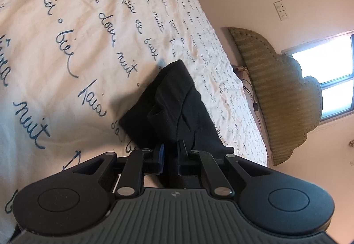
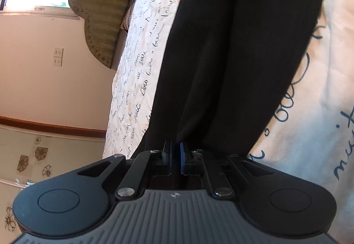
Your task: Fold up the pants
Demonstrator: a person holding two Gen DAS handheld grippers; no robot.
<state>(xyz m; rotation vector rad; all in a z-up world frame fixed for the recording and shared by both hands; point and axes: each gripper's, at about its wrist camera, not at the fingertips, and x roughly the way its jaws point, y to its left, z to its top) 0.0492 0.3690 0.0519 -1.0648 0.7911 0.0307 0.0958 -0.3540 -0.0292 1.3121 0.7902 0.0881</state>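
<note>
Two grippers are on one garment, and the whole scene sits on the bed with its cream cover printed in blue handwriting [image 1: 73, 29], which fills most of both views. Beyond it, the padded olive headboard [image 1: 276, 89] stands against the wall. On the bed lie the black fabric pants [image 2: 232, 56], and they dominate the right wrist view: a long dark band running straight away from the right gripper [image 2: 176, 155] toward the headboard end, long axis in line with its fingers. That near end sits right at the fingertips, the blue pads all but together on a thin edge of cloth, so I judge it pinched. From the left wrist, the pants look shorter and bunched, layers lapped over each other, stretching up and away from the left gripper [image 1: 171, 160]. Its jaws are nearly together with dark cloth in the narrow gap; whether the pads truly bite, I cannot tell. Both hands sit at the garment's near edge. My read: the next move carries this near end along that long axis, over toward the far end.
</note>
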